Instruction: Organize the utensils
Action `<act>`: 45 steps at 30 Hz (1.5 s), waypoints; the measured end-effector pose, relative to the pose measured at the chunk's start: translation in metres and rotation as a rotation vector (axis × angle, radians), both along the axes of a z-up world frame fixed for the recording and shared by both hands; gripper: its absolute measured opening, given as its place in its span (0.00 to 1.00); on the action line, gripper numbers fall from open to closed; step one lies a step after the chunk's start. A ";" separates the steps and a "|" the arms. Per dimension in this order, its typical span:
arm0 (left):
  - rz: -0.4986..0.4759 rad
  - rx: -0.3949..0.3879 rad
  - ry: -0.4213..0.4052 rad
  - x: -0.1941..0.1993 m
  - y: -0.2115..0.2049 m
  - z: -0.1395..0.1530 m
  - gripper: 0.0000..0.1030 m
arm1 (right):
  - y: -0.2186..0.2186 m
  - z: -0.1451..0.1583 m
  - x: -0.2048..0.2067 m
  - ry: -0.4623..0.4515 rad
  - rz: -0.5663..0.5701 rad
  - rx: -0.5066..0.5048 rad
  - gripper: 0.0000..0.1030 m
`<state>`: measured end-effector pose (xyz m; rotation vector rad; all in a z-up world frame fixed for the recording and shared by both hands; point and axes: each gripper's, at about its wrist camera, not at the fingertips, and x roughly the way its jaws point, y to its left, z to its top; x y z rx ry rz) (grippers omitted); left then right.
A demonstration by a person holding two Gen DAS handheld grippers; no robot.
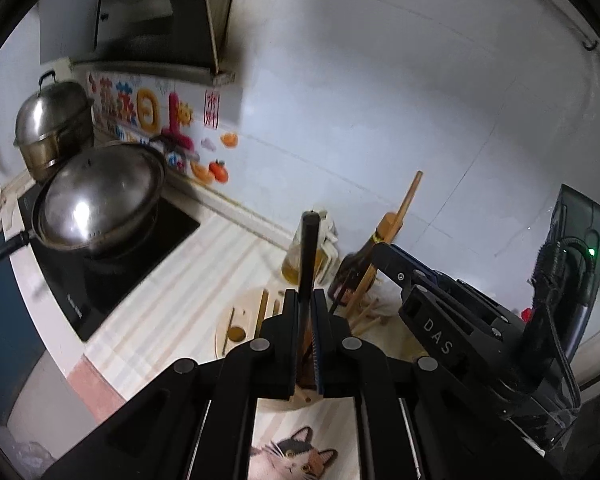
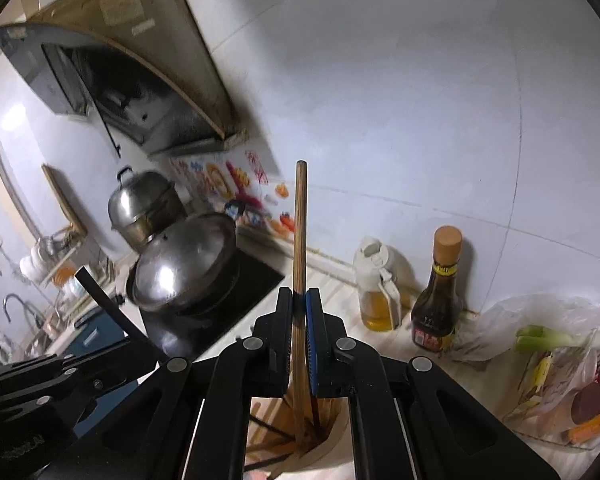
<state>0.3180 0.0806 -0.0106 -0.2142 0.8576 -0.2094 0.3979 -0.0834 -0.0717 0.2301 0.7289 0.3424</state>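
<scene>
My left gripper point(image 1: 305, 300) is shut on a black stick-like utensil point(image 1: 308, 256) that stands upright between its fingers. It also shows at the left of the right wrist view point(image 2: 100, 300). My right gripper point(image 2: 299, 300) is shut on a brown wooden utensil handle point(image 2: 300, 232), held upright; its lower end reaches into a wooden holder point(image 2: 324, 440) with several sticks. In the left wrist view the right gripper point(image 1: 380, 252) holds the same wooden handle point(image 1: 404, 204) over a round wooden board point(image 1: 240, 320) with loose chopsticks point(image 1: 364, 316).
A lidded wok point(image 1: 96, 196) sits on a black induction hob point(image 1: 112, 264), a steel steamer pot point(image 1: 52, 128) behind it. An oil bottle point(image 2: 376, 284) and a dark sauce bottle point(image 2: 440, 288) stand by the wall. A plastic bag with leeks point(image 2: 560, 332) lies at right.
</scene>
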 end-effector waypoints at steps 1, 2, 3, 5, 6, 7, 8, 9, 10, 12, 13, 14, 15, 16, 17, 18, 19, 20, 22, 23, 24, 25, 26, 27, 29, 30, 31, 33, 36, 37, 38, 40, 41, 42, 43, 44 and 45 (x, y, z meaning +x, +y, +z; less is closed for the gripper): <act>0.005 -0.005 0.009 0.000 0.001 0.000 0.06 | 0.001 -0.001 0.000 0.013 0.009 -0.010 0.07; 0.009 -0.007 0.015 0.001 0.001 0.000 0.07 | 0.001 -0.001 -0.001 0.017 0.017 -0.014 0.07; 0.014 -0.007 0.021 0.000 0.002 0.000 0.08 | 0.000 0.000 -0.003 0.019 0.023 -0.019 0.07; 0.035 0.002 0.024 -0.001 0.004 0.001 0.08 | -0.002 0.001 -0.006 0.022 0.028 -0.024 0.10; 0.044 0.008 0.027 -0.001 0.005 0.001 0.08 | -0.004 0.003 -0.008 0.024 0.028 -0.028 0.16; 0.056 0.016 0.028 -0.002 0.007 0.001 0.09 | -0.006 0.004 -0.010 0.024 0.026 -0.027 0.21; 0.067 0.022 0.028 -0.003 0.008 0.000 0.17 | -0.009 0.006 -0.013 0.021 0.024 -0.026 0.29; 0.082 0.033 0.025 -0.005 0.010 0.000 0.25 | -0.012 0.008 -0.015 0.020 0.020 -0.030 0.34; 0.095 0.041 0.020 -0.007 0.012 0.000 0.49 | -0.017 0.009 -0.019 0.020 0.016 -0.030 0.34; 0.136 0.058 -0.006 -0.014 0.016 0.000 0.77 | -0.023 0.012 -0.026 0.024 0.013 -0.029 0.37; 0.156 0.068 -0.020 -0.019 0.018 -0.001 0.77 | -0.027 0.012 -0.030 0.023 0.009 -0.035 0.38; 0.165 0.077 -0.024 -0.022 0.019 -0.002 0.77 | -0.029 0.013 -0.033 0.022 0.004 -0.042 0.42; 0.174 0.094 -0.024 -0.024 0.019 -0.005 0.78 | -0.032 0.013 -0.036 0.022 -0.003 -0.052 0.46; 0.186 0.113 -0.022 -0.026 0.019 -0.008 0.81 | -0.034 0.012 -0.041 0.024 -0.005 -0.060 0.49; 0.199 0.141 -0.023 -0.030 0.018 -0.012 0.88 | -0.036 0.011 -0.044 0.024 -0.009 -0.076 0.55; 0.205 0.165 -0.027 -0.032 0.017 -0.015 0.94 | -0.037 0.009 -0.049 0.025 -0.019 -0.111 0.63; 0.212 0.189 -0.033 -0.036 0.015 -0.019 1.00 | -0.037 0.007 -0.053 0.022 -0.023 -0.134 0.66; 0.222 0.210 -0.039 -0.038 0.014 -0.022 1.00 | -0.037 0.004 -0.056 0.022 -0.024 -0.160 0.75; 0.241 0.255 -0.041 -0.045 0.009 -0.031 1.00 | -0.036 -0.003 -0.062 0.034 -0.028 -0.207 0.89; 0.245 0.262 -0.038 -0.047 0.008 -0.034 1.00 | -0.036 -0.007 -0.065 0.043 -0.028 -0.226 0.95; 0.251 0.267 -0.033 -0.050 0.007 -0.038 1.00 | -0.037 -0.012 -0.067 0.050 -0.033 -0.247 0.99; 0.257 0.267 -0.030 -0.052 0.007 -0.039 1.00 | -0.038 -0.015 -0.069 0.055 -0.038 -0.261 0.99; 0.267 0.268 -0.029 -0.056 0.006 -0.040 1.00 | -0.039 -0.017 -0.071 0.057 -0.043 -0.270 0.99; 0.274 0.269 -0.029 -0.058 0.005 -0.042 1.00 | -0.041 -0.020 -0.073 0.057 -0.052 -0.281 1.00; 0.292 0.276 -0.032 -0.063 0.003 -0.042 1.00 | -0.044 -0.022 -0.075 0.058 -0.063 -0.291 1.00; 0.298 0.280 -0.035 -0.065 0.003 -0.042 1.00 | -0.047 -0.022 -0.077 0.055 -0.069 -0.298 1.00; 0.307 0.281 -0.037 -0.068 0.001 -0.041 1.00 | -0.049 -0.022 -0.078 0.051 -0.072 -0.303 1.00; 0.321 0.275 -0.041 -0.074 -0.001 -0.040 1.00 | -0.052 -0.019 -0.081 0.044 -0.076 -0.310 1.00; 0.340 0.280 -0.048 -0.086 -0.006 -0.038 1.00 | -0.055 -0.015 -0.090 0.021 -0.076 -0.327 1.00; 0.344 0.282 -0.052 -0.091 -0.007 -0.037 1.00 | -0.056 -0.013 -0.093 0.016 -0.076 -0.330 1.00; 0.346 0.286 -0.058 -0.097 -0.009 -0.034 1.00 | -0.057 -0.011 -0.097 0.012 -0.075 -0.334 1.00; 0.345 0.288 -0.065 -0.106 -0.011 -0.030 1.00 | -0.058 -0.006 -0.109 0.001 -0.078 -0.335 1.00; 0.343 0.285 -0.069 -0.111 -0.013 -0.029 1.00 | -0.059 -0.004 -0.115 -0.004 -0.078 -0.336 1.00; 0.341 0.283 -0.078 -0.119 -0.013 -0.025 1.00 | -0.060 0.000 -0.122 -0.010 -0.081 -0.338 1.00; 0.343 0.282 -0.083 -0.124 -0.013 -0.023 1.00 | -0.060 0.004 -0.130 -0.014 -0.084 -0.336 1.00; 0.344 0.280 -0.093 -0.132 -0.014 -0.018 1.00 | -0.060 0.008 -0.136 -0.019 -0.084 -0.335 1.00; 0.344 0.276 -0.100 -0.137 -0.013 -0.016 1.00 | -0.059 0.013 -0.145 -0.027 -0.086 -0.339 1.00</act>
